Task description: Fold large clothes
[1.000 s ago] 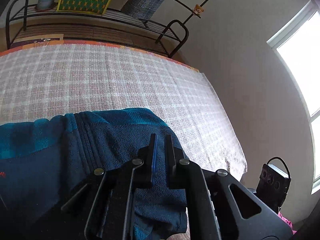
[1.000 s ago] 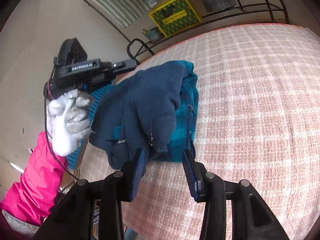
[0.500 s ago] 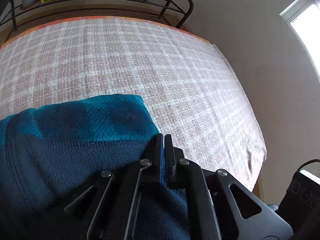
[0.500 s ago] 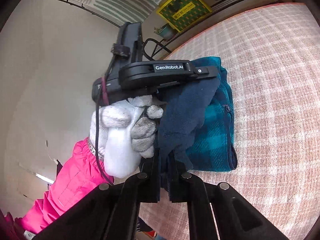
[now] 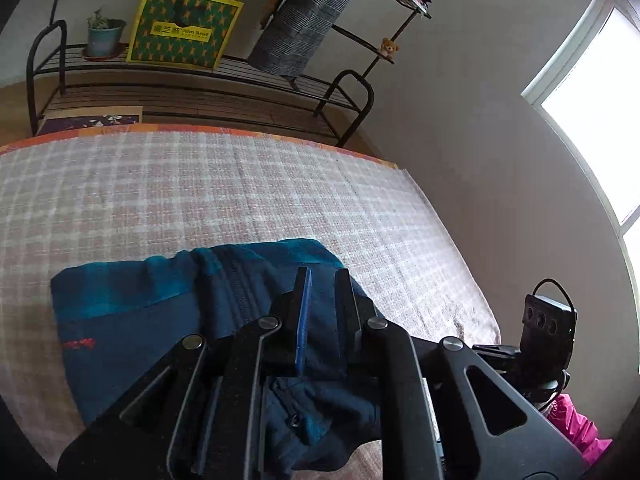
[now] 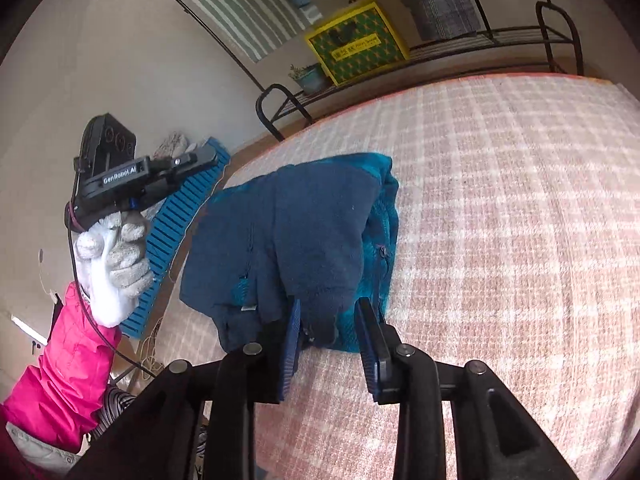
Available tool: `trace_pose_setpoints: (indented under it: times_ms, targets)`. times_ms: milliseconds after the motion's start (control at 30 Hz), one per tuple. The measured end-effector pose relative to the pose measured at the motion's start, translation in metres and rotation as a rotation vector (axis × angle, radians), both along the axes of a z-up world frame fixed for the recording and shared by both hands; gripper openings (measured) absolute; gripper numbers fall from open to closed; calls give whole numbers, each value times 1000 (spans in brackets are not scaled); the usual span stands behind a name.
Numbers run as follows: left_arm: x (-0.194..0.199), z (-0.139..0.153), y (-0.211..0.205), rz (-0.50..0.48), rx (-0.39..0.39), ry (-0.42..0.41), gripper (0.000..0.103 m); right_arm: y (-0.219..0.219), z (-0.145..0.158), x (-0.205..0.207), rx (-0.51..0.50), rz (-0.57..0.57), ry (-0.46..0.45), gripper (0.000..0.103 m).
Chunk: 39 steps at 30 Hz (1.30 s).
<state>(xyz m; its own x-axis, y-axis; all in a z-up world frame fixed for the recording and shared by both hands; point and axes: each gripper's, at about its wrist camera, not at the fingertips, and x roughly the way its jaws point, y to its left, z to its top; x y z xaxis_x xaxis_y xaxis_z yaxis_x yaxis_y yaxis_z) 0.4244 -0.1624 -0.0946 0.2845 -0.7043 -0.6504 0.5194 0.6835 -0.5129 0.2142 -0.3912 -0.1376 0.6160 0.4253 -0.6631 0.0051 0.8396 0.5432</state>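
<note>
Folded fleece jacket (image 6: 320, 232) on the bed (image 6: 520, 220), rack (image 5: 192, 80) behind.

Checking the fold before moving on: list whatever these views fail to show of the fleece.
- Fleece jacket, left wrist view: its near edge lies behind the left gripper.
- Right wrist view: the near hem is hidden by the right gripper.
- Both views: the layers underneath are covered by the jacket's top fold.
- Red mark: too small to read.

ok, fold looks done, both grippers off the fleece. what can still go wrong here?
The folded navy and teal fleece jacket lies near the edge of the checked bedcover; a nudge could slide it off. Loose cloth lies between the right gripper's just-opened jaws and could snag as it withdraws, undoing the fold.
</note>
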Motion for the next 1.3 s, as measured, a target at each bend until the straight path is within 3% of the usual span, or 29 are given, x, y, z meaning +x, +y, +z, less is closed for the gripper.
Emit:
trace_pose_setpoints:
  times_ms: [133, 233, 333, 400, 467, 533, 600, 667, 800, 867, 933, 967, 1067, 1167, 1300]
  targets:
    - [-10, -15, 62, 107, 58, -24, 10, 22, 25, 29, -103, 15, -86, 37]
    - [-6, -49, 83, 162, 101, 11, 10, 50, 25, 62, -184, 52, -101, 37]
    - [6, -101, 91, 225, 243, 57, 10, 66, 5, 86, -226, 74, -55, 37]
    - [14, -140, 98, 249, 260, 131, 12, 71, -7, 92, -233, 91, -22, 37]
    - [11, -148, 104, 241, 235, 108, 13, 73, -22, 95, -270, 90, 7, 36]
    - [12, -145, 99, 223, 273, 82, 13, 69, -45, 95, -320, 85, 73, 38]
    - [11, -142, 105, 238, 245, 100, 13, 59, -62, 88, -271, 83, 121, 38]
    - [12, -132, 106, 242, 240, 90, 13, 55, -49, 85, -264, 93, 133, 38]
    - [19, -95, 122, 273, 115, 58, 14, 56, -5, 77, -267, 88, 28, 39]
    - [31, -85, 130, 301, 35, 100, 29, 67, 13, 78, -265, 91, -28, 39]
    - [43, -83, 140, 346, -26, 149, 51, 90, 21, 83, -261, 136, -66, 39]
    - [52, -86, 141, 356, -49, 185, 53, 103, 21, 86, -258, 163, -74, 39]
    - [73, -103, 136, 311, -96, 311, 53, 151, 7, 100, -335, 264, -55, 39]
    - [84, -117, 125, 284, -86, 355, 52, 178, -16, 109, -397, 328, -17, 39]
    - [94, -126, 122, 315, -133, 350, 30, 180, -31, 116, -379, 343, 8, 39]
